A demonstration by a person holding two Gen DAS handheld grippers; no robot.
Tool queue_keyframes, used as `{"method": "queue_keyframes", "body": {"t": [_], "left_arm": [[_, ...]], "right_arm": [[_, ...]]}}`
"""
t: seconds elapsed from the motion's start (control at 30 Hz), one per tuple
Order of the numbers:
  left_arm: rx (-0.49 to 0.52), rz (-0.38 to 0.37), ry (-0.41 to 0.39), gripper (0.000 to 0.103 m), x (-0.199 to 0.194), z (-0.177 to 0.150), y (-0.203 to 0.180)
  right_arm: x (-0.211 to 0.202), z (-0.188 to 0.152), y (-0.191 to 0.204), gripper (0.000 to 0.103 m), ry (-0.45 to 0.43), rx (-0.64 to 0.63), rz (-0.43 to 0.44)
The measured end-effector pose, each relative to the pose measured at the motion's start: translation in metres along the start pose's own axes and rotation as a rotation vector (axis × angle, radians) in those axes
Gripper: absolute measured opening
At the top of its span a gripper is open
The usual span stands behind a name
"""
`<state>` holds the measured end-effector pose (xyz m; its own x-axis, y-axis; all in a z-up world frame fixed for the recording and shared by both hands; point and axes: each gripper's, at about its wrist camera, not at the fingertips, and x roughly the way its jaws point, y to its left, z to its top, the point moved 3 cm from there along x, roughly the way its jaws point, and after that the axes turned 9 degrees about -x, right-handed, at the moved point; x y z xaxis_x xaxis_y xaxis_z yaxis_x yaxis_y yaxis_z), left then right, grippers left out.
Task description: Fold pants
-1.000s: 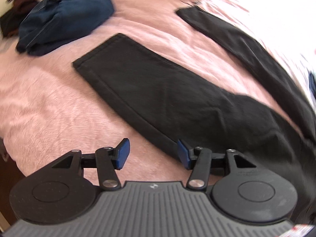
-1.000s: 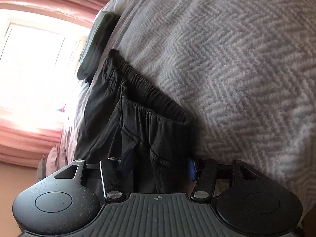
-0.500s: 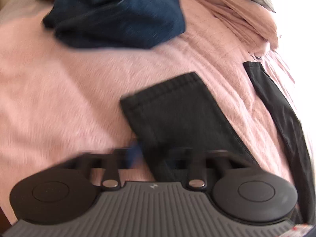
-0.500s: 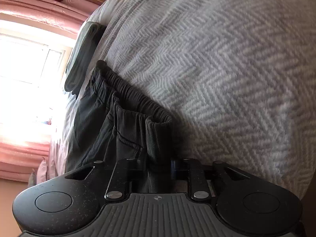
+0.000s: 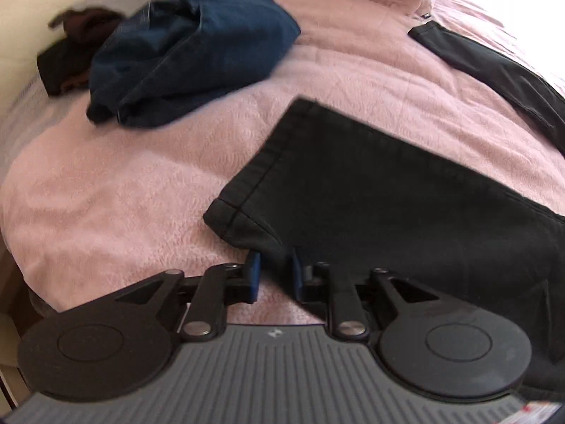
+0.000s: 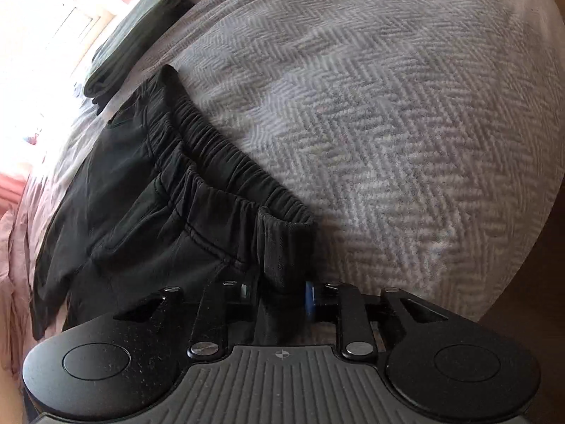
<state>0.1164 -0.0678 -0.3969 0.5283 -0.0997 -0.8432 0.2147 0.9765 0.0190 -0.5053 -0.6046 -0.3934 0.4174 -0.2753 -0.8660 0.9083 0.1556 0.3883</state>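
Black pants lie spread across the bed. In the left wrist view one leg [image 5: 370,205] runs to a stitched hem, and the other leg [image 5: 494,70] lies apart at the right. My left gripper [image 5: 274,265] sits at the near corner of that hem. Its jaws are opening slightly, with the leg's edge bunched between the blue pads [image 5: 253,272]. In the right wrist view the gathered elastic waistband [image 6: 219,162] crosses the frame. My right gripper [image 6: 279,289] has the waistband's near end filling the narrow gap between its jaws, which are opening a little. That end stands raised off the cover.
A crumpled pile of blue jeans [image 5: 190,53] and a dark brown garment [image 5: 74,46] lie at the back left on the pink blanket [image 5: 123,194]. A folded dark green garment [image 6: 130,42] rests near the bright window [image 6: 35,35]. Grey herringbone cover [image 6: 388,123] stretches to the right.
My left gripper slid along the leg to its hem and narrowed from wide open onto the edge. My right gripper closed on the waistband's end and lifted it slightly.
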Motion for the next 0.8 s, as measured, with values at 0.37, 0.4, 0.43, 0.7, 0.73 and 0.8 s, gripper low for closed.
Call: {"method": "queue_keyframes", "body": {"t": [0.37,0.4,0.43,0.7,0.73,0.8], "left_arm": [[0.001,0.02,-0.061,0.023,-0.03,0.03,0.003],[0.059,-0.036,-0.074,0.025,-0.029,0.03,-0.018],[0.115,-0.082,-0.088,0.03,-0.029,0.028,-0.039],[0.399,-0.027,-0.17,0.036,0.017,-0.002,-0.098],[0.373,0.015,-0.176,0.04,0.023,0.006,-0.084],[0.288,0.072,-0.149,0.04,0.033,0.025,-0.05]], "right_arm": [[-0.026,0.005,0.05,0.048,-0.183,-0.337,-0.275],[-0.018,0.003,0.06,0.048,-0.188,-0.383,-0.276],[-0.01,-0.001,0.073,0.048,-0.194,-0.455,-0.292],[0.066,-0.048,0.14,0.048,-0.181,-0.957,-0.184],[0.07,-0.046,0.134,0.048,-0.168,-0.961,-0.168],[0.067,-0.031,0.121,0.048,-0.168,-0.865,-0.236]]}}
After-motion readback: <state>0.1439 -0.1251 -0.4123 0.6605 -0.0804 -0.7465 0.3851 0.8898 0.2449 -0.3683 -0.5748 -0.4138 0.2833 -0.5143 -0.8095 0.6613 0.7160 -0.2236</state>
